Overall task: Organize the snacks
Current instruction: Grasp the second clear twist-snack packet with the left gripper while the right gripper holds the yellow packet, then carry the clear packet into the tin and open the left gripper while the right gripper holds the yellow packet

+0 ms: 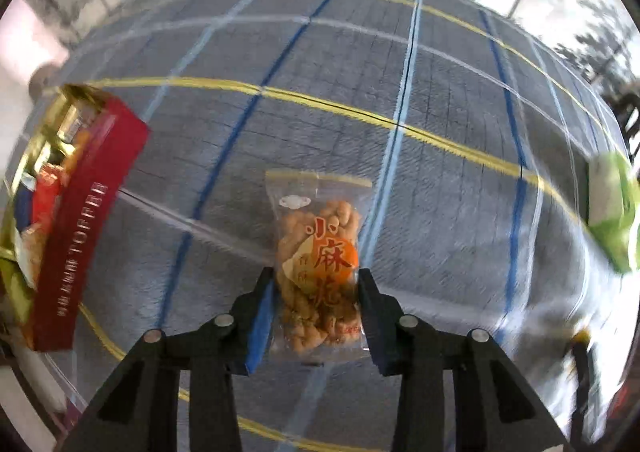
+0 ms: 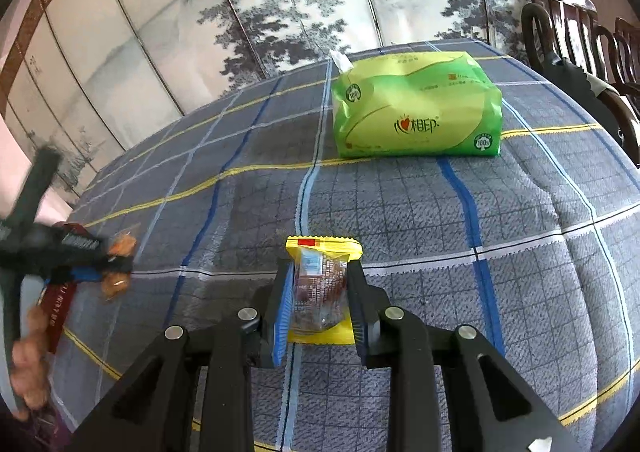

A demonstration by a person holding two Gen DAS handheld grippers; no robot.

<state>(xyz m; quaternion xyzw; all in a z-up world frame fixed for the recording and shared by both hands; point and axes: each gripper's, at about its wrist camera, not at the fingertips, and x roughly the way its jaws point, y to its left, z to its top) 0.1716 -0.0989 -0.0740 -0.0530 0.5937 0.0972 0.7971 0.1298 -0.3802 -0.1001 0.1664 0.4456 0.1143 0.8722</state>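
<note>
My left gripper point(image 1: 316, 284) is shut on a clear bag of fried twist snacks point(image 1: 318, 252) with red characters, held above the plaid tablecloth point(image 1: 360, 72). A red toffee box point(image 1: 86, 220) holding several snack packs stands at the left of the left wrist view. My right gripper point(image 2: 320, 284) is shut on a yellow-edged snack pack point(image 2: 322, 284) with dark contents. In the right wrist view the left gripper point(image 2: 100, 264) with its snack bag shows blurred at the far left, over the red box point(image 2: 60, 308).
A green tissue pack point(image 2: 416, 108) lies on the table at the back right, and also shows at the right edge of the left wrist view point(image 1: 612, 212). Dark wooden chairs point(image 2: 580, 36) stand beyond the table's right side. A painted screen point(image 2: 240, 12) is behind.
</note>
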